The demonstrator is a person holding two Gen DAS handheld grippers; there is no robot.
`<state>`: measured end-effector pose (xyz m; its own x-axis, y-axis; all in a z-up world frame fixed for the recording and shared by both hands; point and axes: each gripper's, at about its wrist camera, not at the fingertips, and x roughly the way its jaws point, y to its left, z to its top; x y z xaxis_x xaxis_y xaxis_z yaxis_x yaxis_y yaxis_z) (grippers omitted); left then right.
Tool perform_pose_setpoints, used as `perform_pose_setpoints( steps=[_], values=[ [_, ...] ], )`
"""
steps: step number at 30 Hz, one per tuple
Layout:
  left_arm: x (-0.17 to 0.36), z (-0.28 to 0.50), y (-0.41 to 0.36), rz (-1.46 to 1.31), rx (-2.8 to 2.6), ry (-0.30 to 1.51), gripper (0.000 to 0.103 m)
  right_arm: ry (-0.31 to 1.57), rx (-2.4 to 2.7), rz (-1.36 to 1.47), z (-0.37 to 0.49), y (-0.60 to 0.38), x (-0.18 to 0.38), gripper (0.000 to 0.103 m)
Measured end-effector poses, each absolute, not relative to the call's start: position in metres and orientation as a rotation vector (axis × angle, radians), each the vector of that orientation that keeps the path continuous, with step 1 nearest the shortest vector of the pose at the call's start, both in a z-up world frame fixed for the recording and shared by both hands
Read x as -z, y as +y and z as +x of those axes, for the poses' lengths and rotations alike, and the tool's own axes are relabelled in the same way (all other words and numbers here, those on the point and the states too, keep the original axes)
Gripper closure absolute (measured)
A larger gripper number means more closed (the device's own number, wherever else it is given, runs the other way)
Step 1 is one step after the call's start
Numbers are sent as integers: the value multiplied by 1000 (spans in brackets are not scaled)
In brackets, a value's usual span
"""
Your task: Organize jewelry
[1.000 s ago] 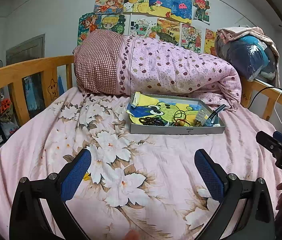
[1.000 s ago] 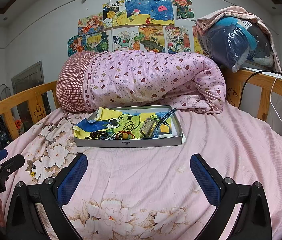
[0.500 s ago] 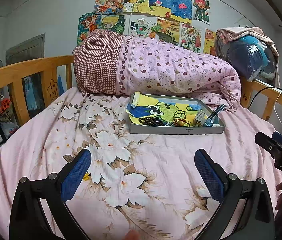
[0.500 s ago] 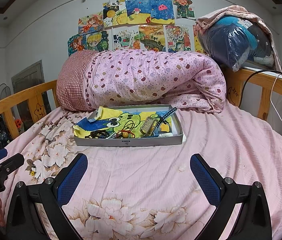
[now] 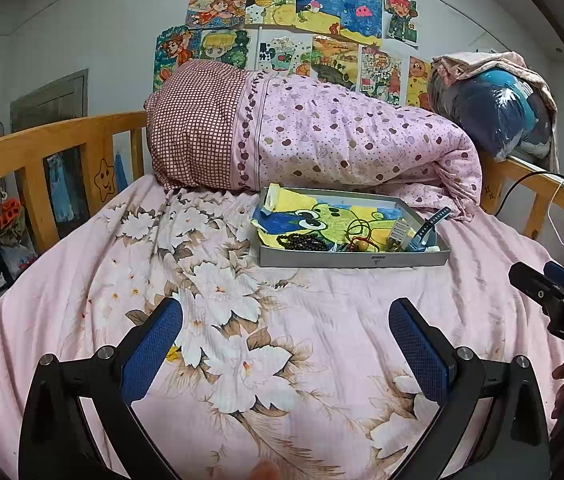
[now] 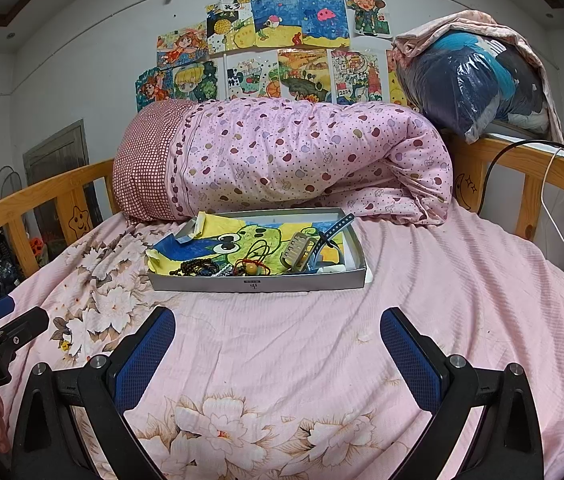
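Observation:
A shallow grey tray [image 5: 354,259] [image 6: 257,282] lies on the pink bed sheet, lined with a frog drawing. In it lie a dark bead bracelet [image 5: 302,242] [image 6: 197,267], a red cord with a yellow bead [image 5: 360,245] [image 6: 251,267], a metal hair clip [image 6: 298,254] and a blue watch strap [image 5: 432,222] [image 6: 336,230]. My left gripper [image 5: 285,344] hovers open over the sheet, well short of the tray. My right gripper [image 6: 277,350] is open too, nothing between its blue pads, also in front of the tray.
A rolled pink quilt [image 5: 322,148] [image 6: 290,160] lies right behind the tray. Wooden bed rails [image 5: 41,148] [image 6: 530,176] run along both sides. A bagged bundle [image 6: 474,84] sits on the right rail, with cables [image 6: 522,152] there.
The right-wrist view has closed in slightly on the tray, which looks a little larger. The left gripper has barely moved. Both stay open.

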<state>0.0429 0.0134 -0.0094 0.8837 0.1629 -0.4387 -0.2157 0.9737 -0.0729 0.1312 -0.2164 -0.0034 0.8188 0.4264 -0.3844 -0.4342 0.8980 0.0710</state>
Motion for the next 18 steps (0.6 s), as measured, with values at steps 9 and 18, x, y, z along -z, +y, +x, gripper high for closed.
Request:
perform_pose_setpoints(
  steps=[9,18],
  values=[
    [9,43,12,-122,-198,447,2,406,-458,-21,131,-216,4,0],
    [9,43,12,-120,-200,446,2,406,-458,-21,131,-216,4,0]
  ],
)
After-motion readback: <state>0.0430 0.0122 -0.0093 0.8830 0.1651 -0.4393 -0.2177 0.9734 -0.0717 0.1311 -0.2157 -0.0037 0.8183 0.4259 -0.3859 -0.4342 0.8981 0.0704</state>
